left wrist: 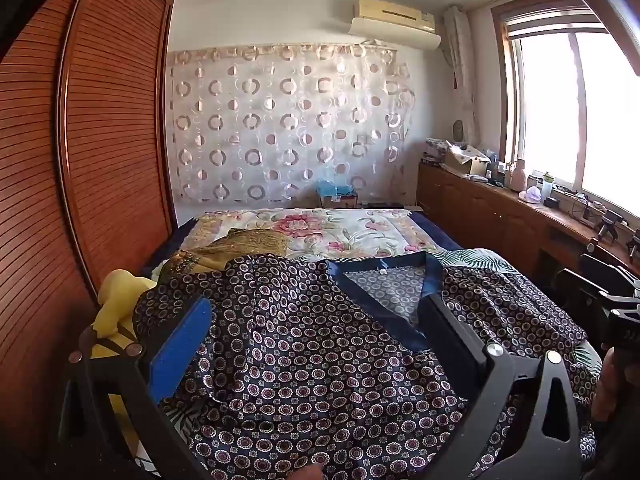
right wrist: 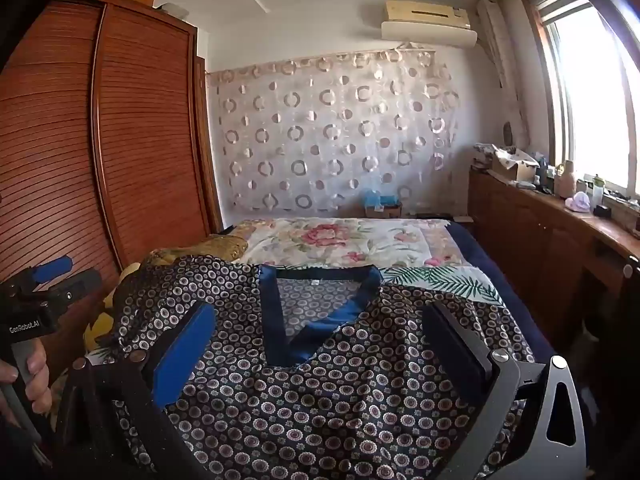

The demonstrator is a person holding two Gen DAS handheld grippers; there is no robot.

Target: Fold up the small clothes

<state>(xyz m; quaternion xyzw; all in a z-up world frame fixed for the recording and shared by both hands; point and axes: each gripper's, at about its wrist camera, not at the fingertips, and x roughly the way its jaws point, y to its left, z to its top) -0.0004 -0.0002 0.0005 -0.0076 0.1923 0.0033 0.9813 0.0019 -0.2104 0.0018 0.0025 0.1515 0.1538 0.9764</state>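
Here's the patterned shirt (left wrist: 320, 360), a dark navy top covered in small ringed medallions, spread out rumpled on the near end of the bed (left wrist: 424, 236), its blue-trimmed V-neck (right wrist: 320, 320) pointing toward us and a small white tag showing at the back of the collar. Over it hangs the left gripper (left wrist: 316, 316), jaws spread wide with nothing between them, the blue pad (left wrist: 180, 344) on one finger off to the left and the dark finger lying along the neckline's edge on the right. The right gripper (right wrist: 320, 328) sits above the same garment, also wide apart and empty, framing the V-neck between its fingers. In the right wrist view the left tool appears at the far left, gripped around its handle by a hand (right wrist: 32, 376). Just beyond the shirt, at its left edge, lies a yellow cloth (left wrist: 116, 308) and an olive-gold garment (left wrist: 248, 244), with a floral quilt (left wrist: 320, 228) covering the far half of the bed. A slatted wooden wardrobe (left wrist: 100, 140) runs along the left, a sheer curtain with ring patterns (left wrist: 288, 120) hangs on the back wall beneath an air conditioner (left wrist: 394, 20), and a cluttered wooden counter (left wrist: 520, 200) sits under the bright window (left wrist: 580, 112) on the right.
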